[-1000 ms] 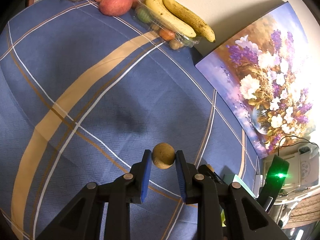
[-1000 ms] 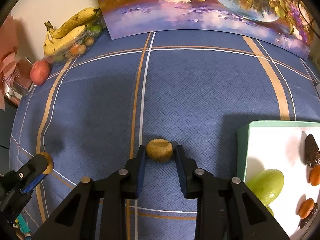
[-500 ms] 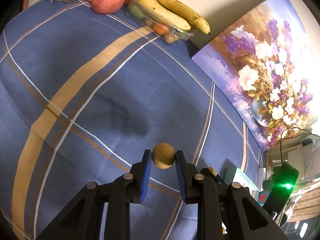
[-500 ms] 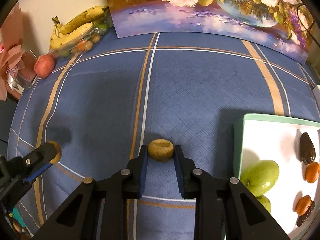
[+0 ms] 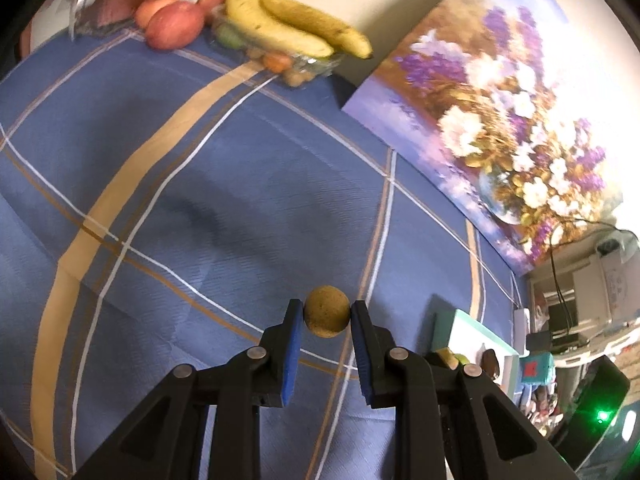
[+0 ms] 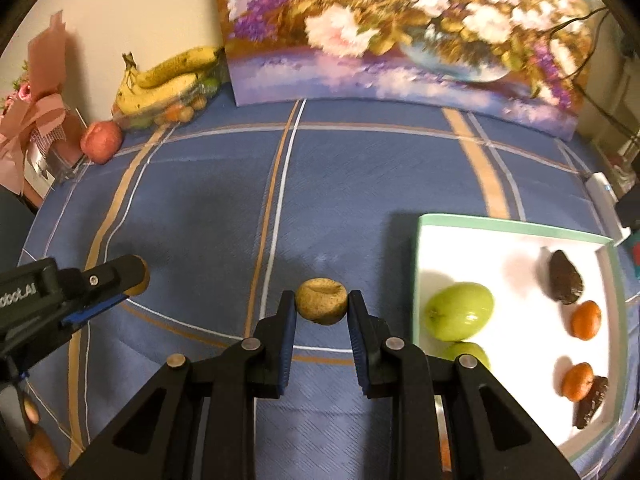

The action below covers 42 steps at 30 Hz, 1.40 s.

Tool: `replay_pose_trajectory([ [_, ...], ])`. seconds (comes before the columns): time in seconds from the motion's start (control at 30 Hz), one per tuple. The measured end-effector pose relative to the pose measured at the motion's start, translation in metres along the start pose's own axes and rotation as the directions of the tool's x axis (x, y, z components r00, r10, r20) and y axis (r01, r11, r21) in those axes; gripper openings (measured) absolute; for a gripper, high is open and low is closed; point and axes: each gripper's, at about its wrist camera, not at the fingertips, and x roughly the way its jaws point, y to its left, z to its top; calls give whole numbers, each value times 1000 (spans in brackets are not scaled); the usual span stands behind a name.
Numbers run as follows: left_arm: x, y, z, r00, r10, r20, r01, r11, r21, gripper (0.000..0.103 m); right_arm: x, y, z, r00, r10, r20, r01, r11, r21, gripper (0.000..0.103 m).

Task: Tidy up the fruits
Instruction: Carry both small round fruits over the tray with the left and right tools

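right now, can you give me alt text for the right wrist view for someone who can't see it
The right claw is shut on a small brown fruit above a blue striped tablecloth. To its right, a white tray holds green and orange fruit; the left claw enters from the left holding another brown fruit. Bananas, a red apple and a flower painting stand behind.

a flower painting (image 6: 400, 32) leans behind the blue plaid tablecloth (image 6: 340, 184).

A blue cloth (image 6: 360, 184) with white and tan lines covers the table. A big flower painting (image 6: 400, 28) leans on the pale wall (image 6: 132, 4) at the top. A green light (image 5: 601, 416) glows at lower right.
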Motion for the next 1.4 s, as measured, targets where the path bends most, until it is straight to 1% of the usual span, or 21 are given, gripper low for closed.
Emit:
replay_pose_trajectory([
  [0.23,-17,-23,-10,999,-16,33,13,996,87,26,-34,-7,-3,996,-8,92,7,1000,10,27],
  [0.47,-34,-45,-23,997,-40,65,28,986,166,26,-64,-20,-13,988,-20,152,16,999,29,27],
  [0.67,-47,-71,-35,993,-78,90,53,966,251,26,-84,-31,-21,980,-45,196,38,998,40,27],
  [0.8,-52,-85,-42,991,-94,99,62,955,291,26,-96,-42,-24,974,-50,220,36,997,65,27],
  [1.0,-52,-93,-49,991,-97,96,62,947,314,26,-105,-58,-23,968,-77,238,57,994,90,27],
  [1.4,-36,-113,-65,995,-85,48,62,931,360,26,-108,-97,-25,969,-105,224,68,983,169,27],
])
